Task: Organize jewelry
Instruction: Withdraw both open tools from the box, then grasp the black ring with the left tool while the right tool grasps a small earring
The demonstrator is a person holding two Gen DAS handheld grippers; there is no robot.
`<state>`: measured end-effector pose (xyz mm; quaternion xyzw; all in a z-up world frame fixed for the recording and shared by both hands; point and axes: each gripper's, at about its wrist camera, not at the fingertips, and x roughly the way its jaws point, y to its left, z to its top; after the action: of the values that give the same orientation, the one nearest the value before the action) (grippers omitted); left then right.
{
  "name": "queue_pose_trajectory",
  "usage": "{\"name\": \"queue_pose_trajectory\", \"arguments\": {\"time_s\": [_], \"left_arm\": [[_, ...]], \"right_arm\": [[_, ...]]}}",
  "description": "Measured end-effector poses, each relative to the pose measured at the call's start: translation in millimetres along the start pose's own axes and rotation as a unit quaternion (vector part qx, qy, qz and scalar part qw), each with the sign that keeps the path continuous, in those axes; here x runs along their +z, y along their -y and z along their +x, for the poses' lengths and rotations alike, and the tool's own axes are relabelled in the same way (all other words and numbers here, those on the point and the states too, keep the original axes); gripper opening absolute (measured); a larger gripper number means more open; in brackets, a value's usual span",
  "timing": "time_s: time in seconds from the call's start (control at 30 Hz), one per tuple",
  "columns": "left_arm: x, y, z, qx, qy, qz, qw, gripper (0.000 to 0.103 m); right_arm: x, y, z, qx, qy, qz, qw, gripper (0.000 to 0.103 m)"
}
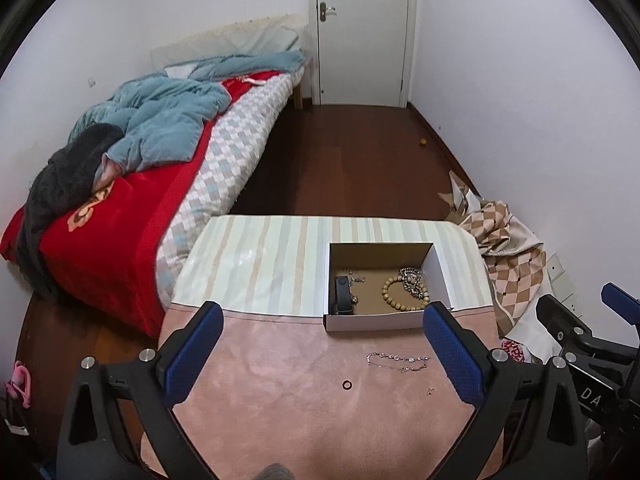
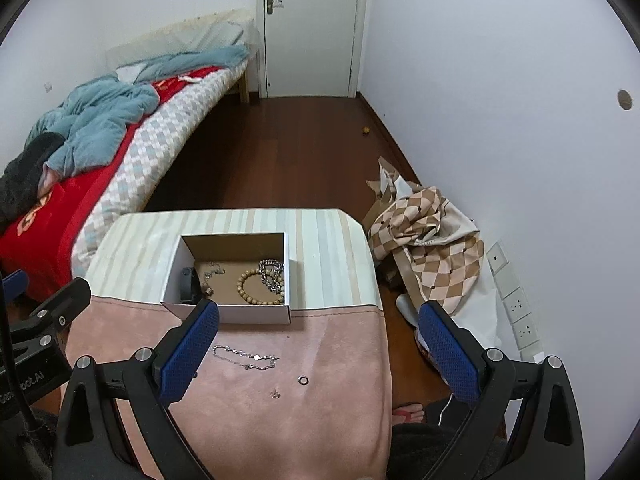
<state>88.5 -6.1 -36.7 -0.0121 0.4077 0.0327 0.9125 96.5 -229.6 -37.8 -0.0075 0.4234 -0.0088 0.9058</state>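
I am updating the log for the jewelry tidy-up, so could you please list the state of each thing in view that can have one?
Left tool: open, holding nothing.
Right tool: open, holding nothing.
Cardboard box: open, no lid on it, jewelry inside.
Wooden bead bracelet: inside the box.
Silver chain bracelet: out of the box, on the pink cloth.
Small ring: out of the box, on the cloth.
Door: shut.

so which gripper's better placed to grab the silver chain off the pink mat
Probably right. The silver chain lies just beside the right gripper's open span, near its left finger. For the left gripper it sits far toward one side, by the right finger.
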Motion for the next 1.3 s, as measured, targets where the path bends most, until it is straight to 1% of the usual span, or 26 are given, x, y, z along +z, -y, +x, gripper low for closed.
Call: {"name": "queue_pose_trajectory", "arguments": {"time_s": [0.13,0.23,0.3,0.37,0.43,0.5,0.57,0.63,0.7,0.77,0.87,0.9,0.97,1.03,1.1,1.13,1.2,1.23,1.3], "left_arm": [[-3,-1,-10,0.0,0.004,-0.006,1.0,0.102],[-8,-3,-11,0.011,0.006,-0.012,0.9999,0.102],[-14,-3,-9,0.026,0.011,-0.015,0.9995,0.102],[-21,-5,-3,0.04,0.012,-0.019,0.999,0.102],[-33,-7,9,0.053,0.002,-0.026,0.9983,0.102],[-47,-10,26,0.063,-0.014,-0.035,0.9973,0.102],[-63,-13,49,0.069,-0.04,-0.046,0.9958,0.102],[-78,-16,67,0.076,-0.061,-0.051,0.9939,0.102],[-94,-18,89,0.094,-0.085,-0.052,0.9906,0.102],[-108,-21,109,0.106,-0.112,-0.056,0.9864,0.102],[-122,-25,125,0.114,-0.136,-0.064,0.982,0.102],[-126,-27,131,0.12,-0.144,-0.064,0.9801,0.102],[-130,-28,136,0.126,-0.152,-0.064,0.9784,0.102],[-133,-30,141,0.129,-0.156,-0.065,0.977,0.102],[-136,-31,145,0.131,-0.161,-0.065,0.976,0.102],[-136,-32,147,0.131,-0.163,-0.064,0.9757,0.102],[-139,-32,149,0.131,-0.168,-0.06,0.9753,0.102],[-139,-32,150,0.13,-0.169,-0.059,0.9753,0.102],[-141,-31,151,0.129,-0.171,-0.057,0.9752,0.102]], "right_arm": [[-4,1,-15,0.009,0.007,0.005,1.0,0.101],[-9,3,-18,0.014,0.008,0.006,1.0,0.101],[-15,6,-11,0.028,0.002,0.012,1.0,0.101],[-26,12,3,0.045,-0.01,0.018,0.999,0.101],[-37,15,21,0.042,-0.029,0.022,0.998,0.101],[-55,22,46,0.032,-0.055,0.029,0.998,0.101],[-71,30,71,0.035,-0.08,0.042,0.995,0.101],[-89,37,97,0.046,-0.1,0.058,0.992,0.096],[-107,41,124,0.05,-0.119,0.065,0.99,0.073],[-120,43,146,0.058,-0.131,0.068,0.987,0.067],[-132,40,168,0.068,-0.139,0.067,0.986,0.066],[-134,37,172,0.079,-0.139,0.065,0.985,0.065],[-136,29,173,0.099,-0.134,0.055,0.984,0.065],[-141,15,175,0.112,-0.132,0.033,0.984,0.062],[-144,4,179,0.116,-0.139,0.019,0.983,0.056],[-147,-2,181,0.117,-0.141,0.012,0.983,0.055],[-151,-9,184,0.114,-0.143,0.001,0.983,0.048],[-153,-12,185,0.111,-0.145,-0.003,0.983,0.046],[-157,-17,185,0.102,-0.136,-0.016,0.985,0.041]]}}
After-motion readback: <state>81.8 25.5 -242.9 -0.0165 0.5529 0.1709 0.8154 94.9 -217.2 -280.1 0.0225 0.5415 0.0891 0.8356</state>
